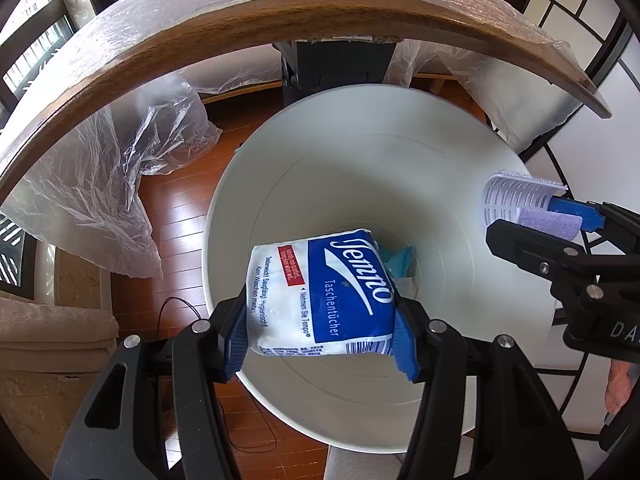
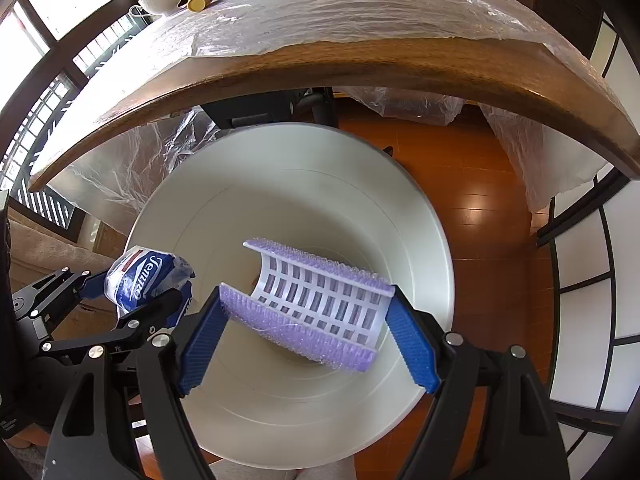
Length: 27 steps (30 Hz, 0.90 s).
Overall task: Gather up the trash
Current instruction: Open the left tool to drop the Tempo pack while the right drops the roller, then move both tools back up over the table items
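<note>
In the left wrist view the left gripper [image 1: 320, 320] pinches the tissue pack [image 1: 320, 296] over the white bin [image 1: 420, 184], long side pointing to 11 o'clock, and in the right wrist view the right gripper [image 2: 308, 316] squeezes the purple hair roller [image 2: 316, 304], lying 10 to 4 o'clock, over the bin, so I think both just need letting go.

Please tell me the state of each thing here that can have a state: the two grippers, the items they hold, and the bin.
left gripper: shut on the tissue pack.
tissue pack: held above the bin.
right gripper: shut on the hair roller.
hair roller: held above the bin, split open.
white bin: open, some trash at the bottom.
</note>
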Each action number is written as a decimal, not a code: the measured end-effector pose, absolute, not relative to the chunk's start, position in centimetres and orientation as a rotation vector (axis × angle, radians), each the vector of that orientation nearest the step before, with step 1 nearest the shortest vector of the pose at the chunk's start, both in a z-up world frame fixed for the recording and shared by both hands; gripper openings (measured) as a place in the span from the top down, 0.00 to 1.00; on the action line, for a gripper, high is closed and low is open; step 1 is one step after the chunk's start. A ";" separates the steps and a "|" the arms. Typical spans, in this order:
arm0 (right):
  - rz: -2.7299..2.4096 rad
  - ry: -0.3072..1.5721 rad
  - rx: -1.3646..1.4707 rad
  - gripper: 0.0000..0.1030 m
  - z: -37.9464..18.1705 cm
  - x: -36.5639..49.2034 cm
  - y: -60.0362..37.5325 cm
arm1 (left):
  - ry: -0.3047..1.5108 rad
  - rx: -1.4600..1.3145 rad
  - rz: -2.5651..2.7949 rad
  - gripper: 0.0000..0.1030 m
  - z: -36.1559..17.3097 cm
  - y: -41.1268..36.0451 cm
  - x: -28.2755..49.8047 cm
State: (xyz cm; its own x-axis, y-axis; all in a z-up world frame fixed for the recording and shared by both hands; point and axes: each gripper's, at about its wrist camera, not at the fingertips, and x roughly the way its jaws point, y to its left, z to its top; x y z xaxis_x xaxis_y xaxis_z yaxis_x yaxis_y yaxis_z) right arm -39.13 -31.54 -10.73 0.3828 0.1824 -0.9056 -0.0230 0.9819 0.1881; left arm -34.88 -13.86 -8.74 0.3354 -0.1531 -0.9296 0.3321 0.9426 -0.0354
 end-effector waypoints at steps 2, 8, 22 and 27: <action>0.126 1.170 0.154 0.24 -10.7 -39.2 -31.7 | 1.199 0.170 -0.320 0.43 -8.8 -13.9 -34.8; 0.104 1.153 0.180 0.15 -10.0 -39.5 -32.5 | 1.180 0.175 -0.303 0.19 -8.6 -13.7 -35.0; 0.101 0.903 0.161 0.06 -1.1 -42.6 -33.6 | 0.952 0.126 -0.276 0.10 -0.2 -11.8 -37.1; 0.070 0.756 0.133 0.04 3.6 -42.6 -33.9 | 0.774 0.075 -0.248 0.02 5.3 -10.2 -36.8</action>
State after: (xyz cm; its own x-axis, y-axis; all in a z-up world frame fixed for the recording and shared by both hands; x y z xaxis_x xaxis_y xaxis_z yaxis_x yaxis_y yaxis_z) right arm -42.58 -33.88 3.61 0.7257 0.1112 -0.6790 -0.0153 0.9892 0.1456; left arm -36.79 -10.17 5.26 0.6878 -0.1940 -0.6995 0.2491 0.9682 -0.0236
